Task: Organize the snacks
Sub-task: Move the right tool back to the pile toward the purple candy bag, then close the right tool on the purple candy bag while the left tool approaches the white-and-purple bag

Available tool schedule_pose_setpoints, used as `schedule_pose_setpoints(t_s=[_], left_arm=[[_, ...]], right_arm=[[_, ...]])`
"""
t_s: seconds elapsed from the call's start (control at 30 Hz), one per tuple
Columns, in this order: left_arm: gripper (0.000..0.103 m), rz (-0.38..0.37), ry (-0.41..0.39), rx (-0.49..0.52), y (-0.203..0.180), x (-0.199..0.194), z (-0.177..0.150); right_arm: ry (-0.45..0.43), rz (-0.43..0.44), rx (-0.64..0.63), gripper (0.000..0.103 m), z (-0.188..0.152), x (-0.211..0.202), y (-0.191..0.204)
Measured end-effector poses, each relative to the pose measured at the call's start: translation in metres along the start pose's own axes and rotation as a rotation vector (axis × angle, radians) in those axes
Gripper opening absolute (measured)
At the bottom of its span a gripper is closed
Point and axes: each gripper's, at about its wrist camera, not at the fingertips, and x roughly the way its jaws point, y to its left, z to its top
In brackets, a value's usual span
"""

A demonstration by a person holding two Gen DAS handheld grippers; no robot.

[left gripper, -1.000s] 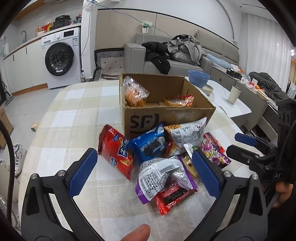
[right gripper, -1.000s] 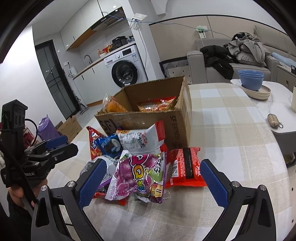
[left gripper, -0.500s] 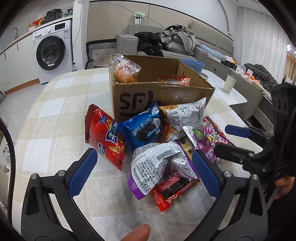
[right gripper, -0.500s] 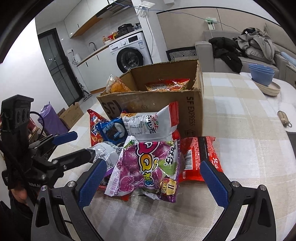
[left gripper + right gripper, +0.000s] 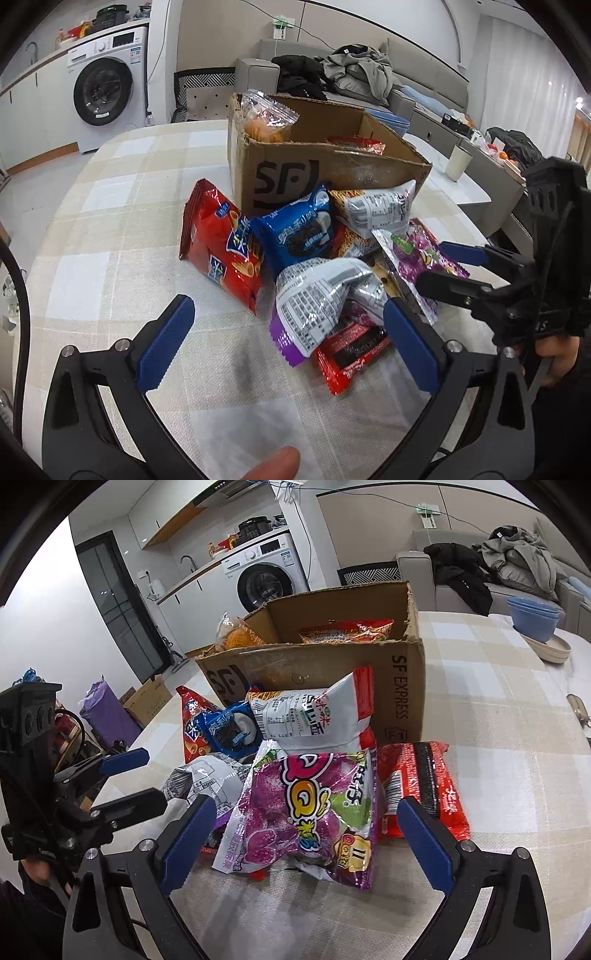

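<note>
A pile of snack packets lies on the checked table in front of an open cardboard box [image 5: 332, 173] [image 5: 332, 664]. It includes a red bag [image 5: 225, 251], a blue cookie packet [image 5: 299, 232], a silver packet [image 5: 314, 299], a white noodle packet [image 5: 310, 716], a purple candy bag [image 5: 306, 812] [image 5: 417, 254] and a red noodle packet [image 5: 424, 786]. The box holds a clear bag of orange snacks [image 5: 266, 122] and an orange-red packet [image 5: 343, 631]. My left gripper [image 5: 288, 306] is open just before the silver packet. My right gripper [image 5: 304, 805] is open, its fingers either side of the purple bag.
The checked tablecloth [image 5: 110, 221] stretches bare to the left of the pile. Blue bowls on a plate [image 5: 532, 616] and a small keyring [image 5: 578, 705] lie at the right, beside a white cup [image 5: 458, 166]. A washing machine [image 5: 103, 92] and a sofa with clothes [image 5: 354, 74] stand behind.
Both grippers have moved forward toward the pile, so the packets and the box look larger. Both stay open, and no packet has shifted.
</note>
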Motion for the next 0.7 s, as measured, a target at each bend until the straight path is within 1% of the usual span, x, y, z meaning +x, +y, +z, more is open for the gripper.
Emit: schedule_pose_setpoints(t_s=[0.07,0.13,0.2,0.3,0.37,0.5,0.7], left_arm=[[0.102,0.007,-0.008,0.003,0.000,0.000,-0.002],[0.102,0.005,0.003,0.016,0.000,-0.001,-0.002],[0.102,0.008,-0.017,0.021,-0.001,-0.006,-0.002],[0.102,0.022,-0.022,0.031,0.002,-0.009,-0.004],[0.102,0.023,-0.019,0.021,0.005,-0.009,-0.005],[0.102,0.022,-0.014,0.013,0.009,-0.008,-0.005],[0.102,0.022,-0.014,-0.002,0.014,-0.009,-0.005]], right_arm=[[0.012,-0.002,-0.003,0.099,-0.001,0.005,0.003],[0.019,0.004,-0.001,0.098,-0.002,0.008,0.006],[0.025,0.006,0.000,0.098,-0.002,0.011,0.009],[0.041,0.011,0.005,0.093,-0.003,0.017,0.010],[0.043,0.003,0.009,0.086,-0.004,0.019,0.009],[0.043,0.005,0.029,0.083,-0.003,0.021,0.007],[0.034,-0.005,0.015,0.081,-0.006,0.021,0.007]])
